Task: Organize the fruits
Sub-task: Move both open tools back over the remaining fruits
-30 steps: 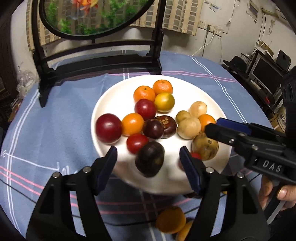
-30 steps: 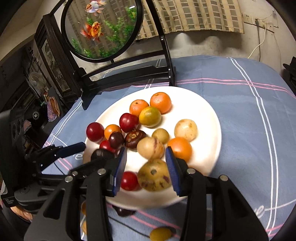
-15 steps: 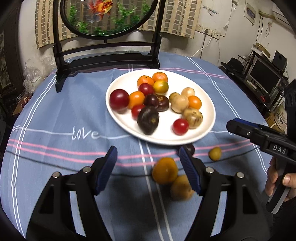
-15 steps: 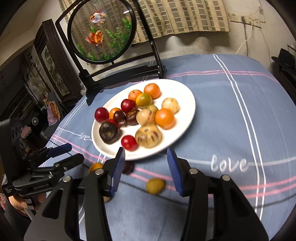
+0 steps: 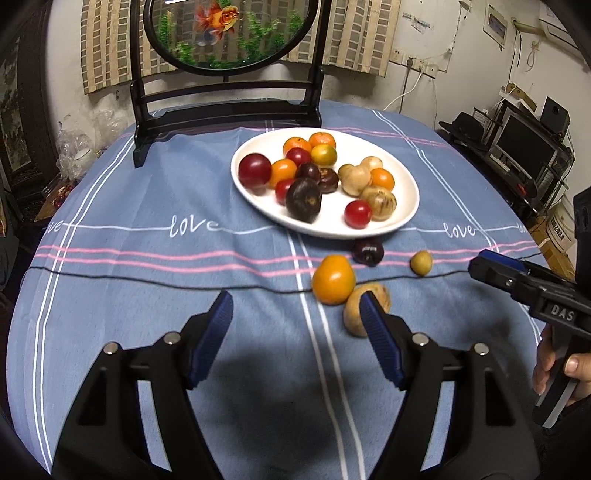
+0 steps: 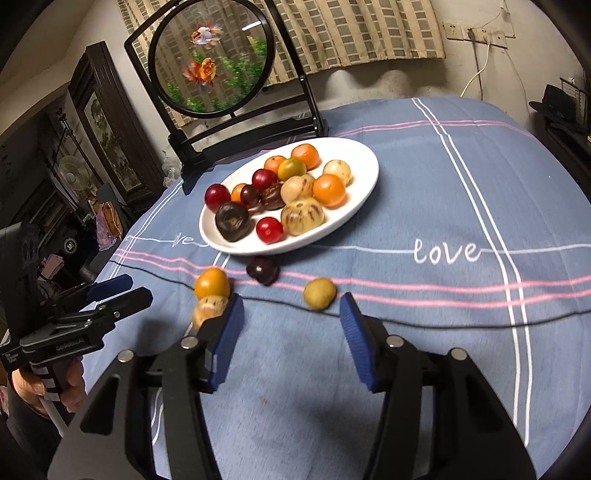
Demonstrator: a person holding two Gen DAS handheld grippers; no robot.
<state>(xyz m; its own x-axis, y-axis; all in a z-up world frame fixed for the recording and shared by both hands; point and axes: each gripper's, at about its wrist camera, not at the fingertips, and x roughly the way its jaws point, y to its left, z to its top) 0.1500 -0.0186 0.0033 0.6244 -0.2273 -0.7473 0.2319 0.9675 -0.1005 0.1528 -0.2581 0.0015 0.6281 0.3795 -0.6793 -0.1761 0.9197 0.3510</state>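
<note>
Fruits: most sit on the plate point(image 5: 406, 218); four lie loose on the surface point(image 5: 147, 295).
Left tongs point(image 5: 295, 338): open, empty.
Right tongs point(image 6: 291, 341): opening, empty.

Goldfish screen point(image 5: 225, 33); blue tablecloth point(image 5: 147, 206)

A plate point(image 5: 406, 218) of fruit sat mid-table on the tablecloth point(image 5: 147, 280), in front of a round screen on a stand point(image 5: 225, 110). Four loose fruits lay on the cloth just before the plate's near rim: a plum point(image 5: 367, 252) closest to it, a small fruit point(image 5: 421, 262) to its right, and a persimmon point(image 5: 333, 279) seemingly touching a potato-like fruit point(image 5: 352, 314) nearer still.
</note>
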